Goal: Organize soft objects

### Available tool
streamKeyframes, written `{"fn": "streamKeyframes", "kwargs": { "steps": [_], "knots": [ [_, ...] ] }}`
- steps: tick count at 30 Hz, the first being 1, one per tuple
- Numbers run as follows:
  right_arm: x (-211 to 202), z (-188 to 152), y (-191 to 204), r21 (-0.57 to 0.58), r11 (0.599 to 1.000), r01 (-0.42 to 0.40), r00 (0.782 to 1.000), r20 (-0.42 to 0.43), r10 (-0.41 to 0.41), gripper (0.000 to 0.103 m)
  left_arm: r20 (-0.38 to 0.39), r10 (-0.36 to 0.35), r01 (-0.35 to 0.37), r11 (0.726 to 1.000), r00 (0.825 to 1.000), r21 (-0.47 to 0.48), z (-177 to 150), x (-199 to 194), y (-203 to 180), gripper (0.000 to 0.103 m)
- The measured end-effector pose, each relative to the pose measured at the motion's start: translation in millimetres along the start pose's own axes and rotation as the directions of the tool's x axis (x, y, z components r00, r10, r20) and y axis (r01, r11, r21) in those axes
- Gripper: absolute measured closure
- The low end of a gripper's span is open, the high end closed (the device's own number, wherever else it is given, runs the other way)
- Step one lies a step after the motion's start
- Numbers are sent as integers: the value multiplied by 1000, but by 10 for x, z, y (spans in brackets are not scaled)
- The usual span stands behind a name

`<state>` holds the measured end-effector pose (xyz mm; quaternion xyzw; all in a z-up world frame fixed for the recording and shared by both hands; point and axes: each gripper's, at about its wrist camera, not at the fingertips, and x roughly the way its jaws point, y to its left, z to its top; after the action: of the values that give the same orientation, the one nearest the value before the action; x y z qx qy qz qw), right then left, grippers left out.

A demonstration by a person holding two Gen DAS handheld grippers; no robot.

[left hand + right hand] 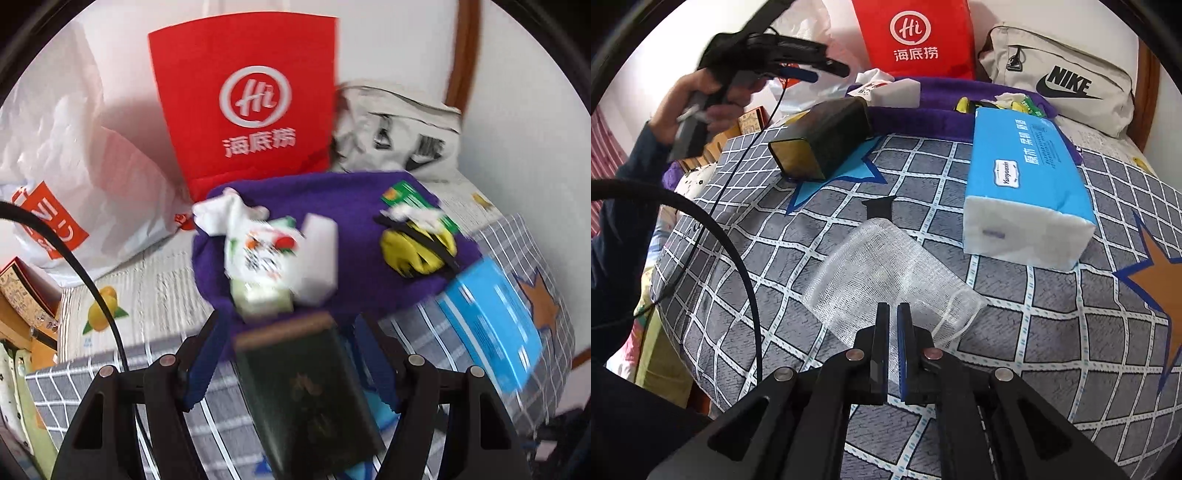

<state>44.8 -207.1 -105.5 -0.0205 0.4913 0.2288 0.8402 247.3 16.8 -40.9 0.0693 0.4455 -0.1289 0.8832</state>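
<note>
A: We note the right gripper (893, 314) nearly shut, its tips over the mesh bag's (886, 273) near edge; a grip we cannot tell.

B: Left gripper (291, 354) gapes, holding nothing, with the dark box (306, 391) lying below; tissue pack (1027, 184) at two o'clock

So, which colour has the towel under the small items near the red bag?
Purple; the towel shows best in the left wrist view.

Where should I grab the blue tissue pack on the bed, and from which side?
Take the blue tissue pack across its narrow width near the white end facing the right tool, coming down from above. It lies flat on the checked bedspread, long sides exposed, and its soft body should give under the fingers.
</note>
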Motion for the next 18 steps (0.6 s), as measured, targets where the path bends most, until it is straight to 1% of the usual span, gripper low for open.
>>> {"fn": "streamKeyframes", "kwargs": {
  "steps": [1,2,3,5,7,8,9,11,15,17,18],
  "knots": [
    [0,1,-8,1,1000,2,1000,1,-2,94,0,1,-1,1000,1000,16,-81,-67,-57,34],
    [-3,1,-16,1,1000,-1,1000,2,1,84,2,3,-3,1000,1000,27,-139,-117,-98,34],
    [-6,4,-22,-1,1000,1,1000,7,-1,66,8,5,-5,999,1000,37,-205,-179,-139,34],
    [-20,2,-18,-13,1000,24,999,22,-23,48,17,6,-7,999,1000,48,-340,-295,-194,34],
    [-45,-4,-3,-30,999,36,999,34,-35,47,21,4,-5,999,1000,45,-473,-397,-232,34],
    [-44,-2,9,-46,999,27,999,38,-26,43,24,-4,3,999,1000,42,-532,-442,-251,34],
    [-32,2,16,-55,998,25,999,41,-23,34,25,-14,13,999,1000,38,-588,-479,-264,34],
    [34,25,27,-70,997,39,998,42,-36,29,26,-30,29,999,999,30,-713,-541,-305,34],
    [205,105,25,-90,994,55,998,24,-53,29,12,-30,30,999,999,35,-924,-592,-396,34],
    [276,114,40,-103,994,38,999,11,-37,29,6,-24,24,999,1000,38,-1005,-599,-424,34],
    [303,104,64,-119,992,47,999,14,-46,29,5,-17,17,999,1000,29,-1051,-603,-428,34]
  ]
}}
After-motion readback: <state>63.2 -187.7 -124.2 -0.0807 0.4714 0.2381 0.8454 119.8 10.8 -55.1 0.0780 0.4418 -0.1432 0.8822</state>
